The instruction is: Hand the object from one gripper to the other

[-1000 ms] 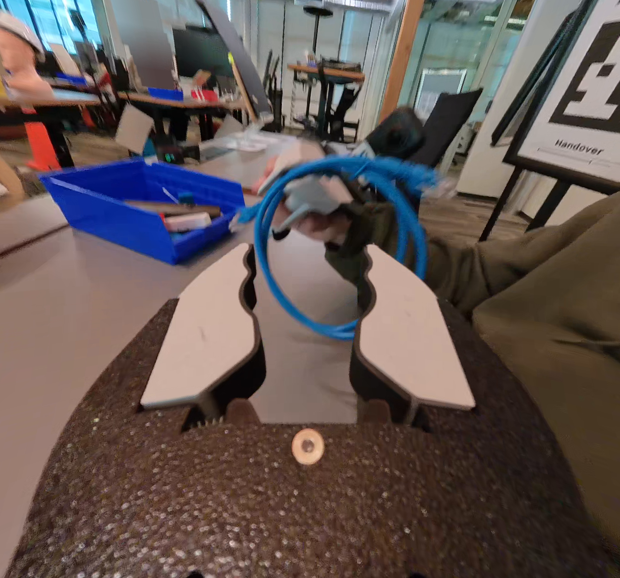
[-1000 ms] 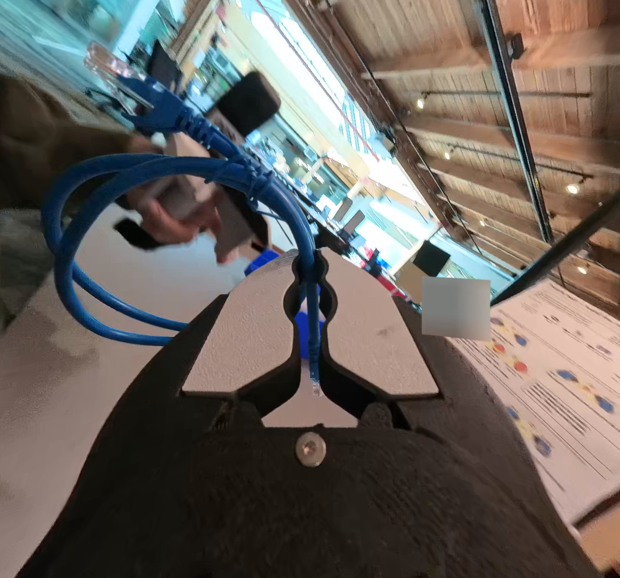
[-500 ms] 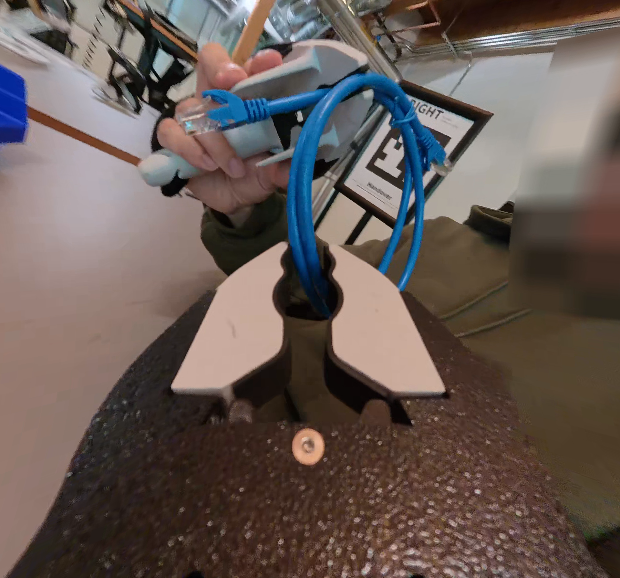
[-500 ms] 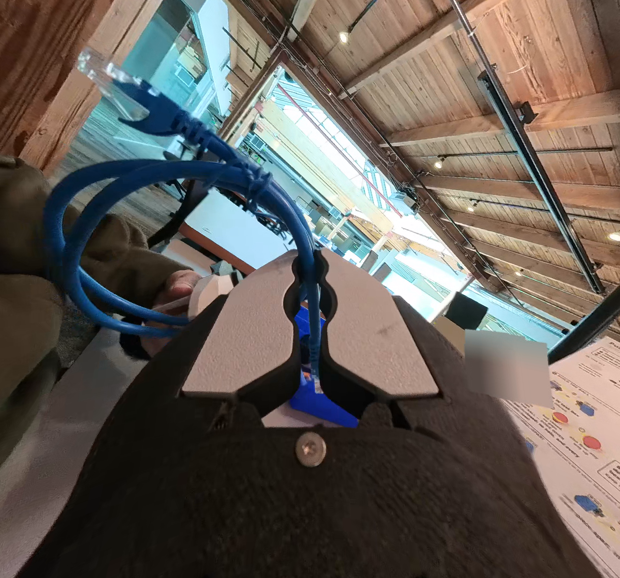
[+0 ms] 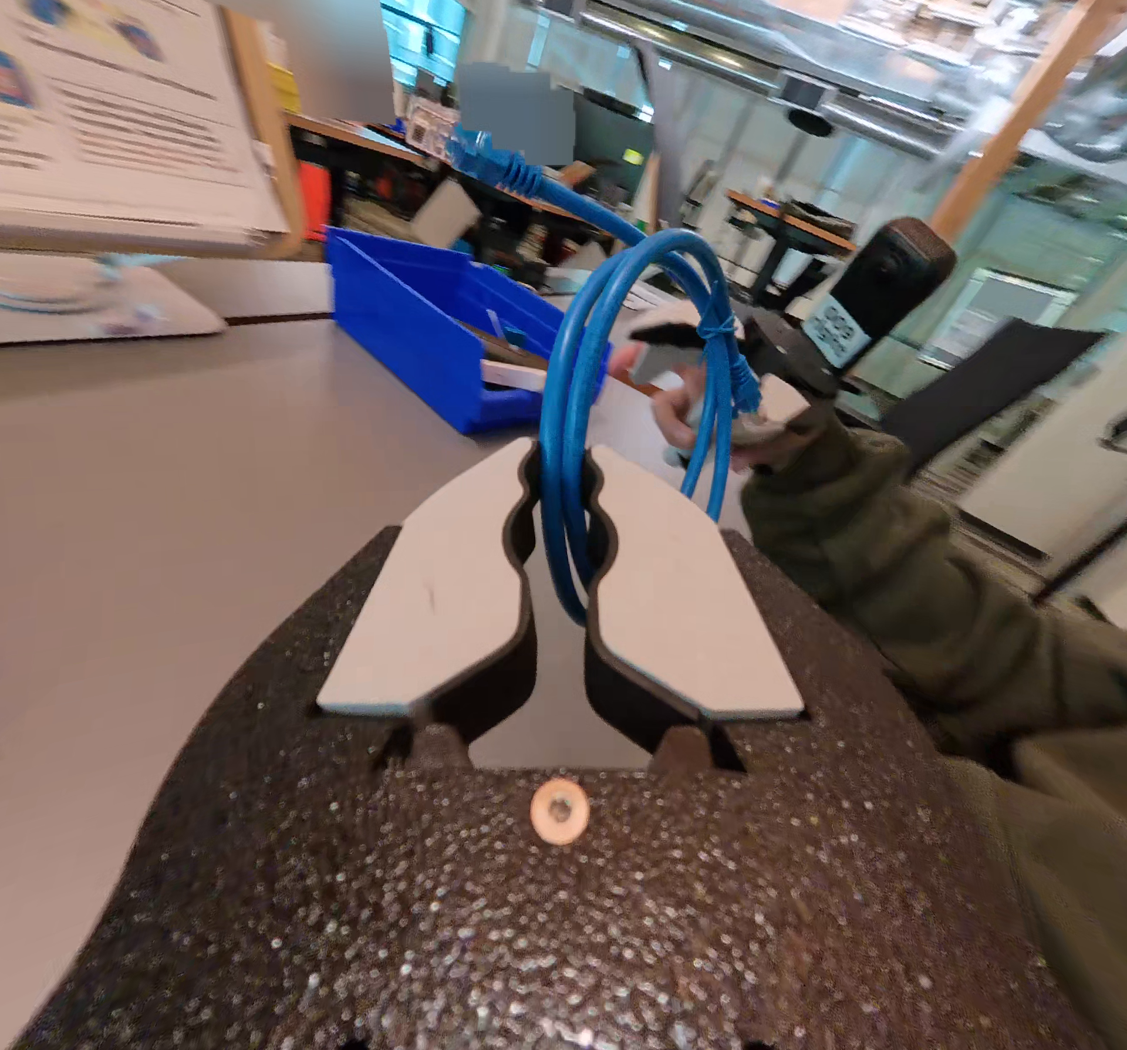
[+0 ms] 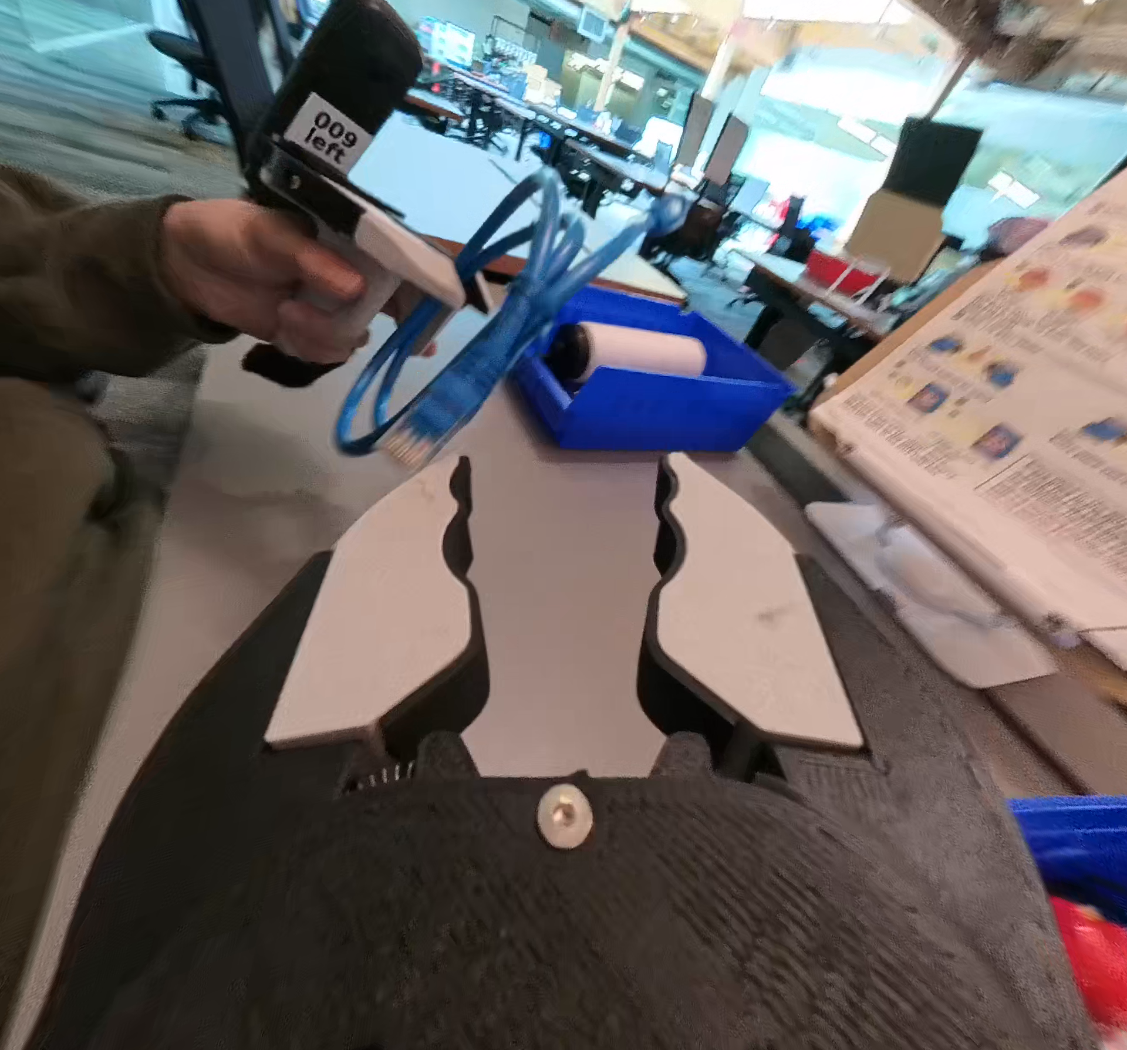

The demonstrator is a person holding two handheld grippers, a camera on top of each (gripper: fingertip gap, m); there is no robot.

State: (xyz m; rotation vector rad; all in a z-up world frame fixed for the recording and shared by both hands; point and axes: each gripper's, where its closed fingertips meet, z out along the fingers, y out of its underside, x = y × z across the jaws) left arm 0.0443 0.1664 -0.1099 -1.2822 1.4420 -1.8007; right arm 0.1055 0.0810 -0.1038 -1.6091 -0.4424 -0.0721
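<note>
Blue cable (image 5: 573, 441) now in left claw (image 5: 564, 472), right claw (image 6: 564, 484) released, empty

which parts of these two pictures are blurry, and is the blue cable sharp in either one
Left wrist view: blue cable sharp in the left tool; poster smeared. Right wrist view: cable motion-blurred; open right tool crisp.

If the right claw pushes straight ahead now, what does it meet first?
Probably the blue bin on the table; it sits just beyond the open right claw. The cable hangs left of that line. Depth is uncertain.
</note>
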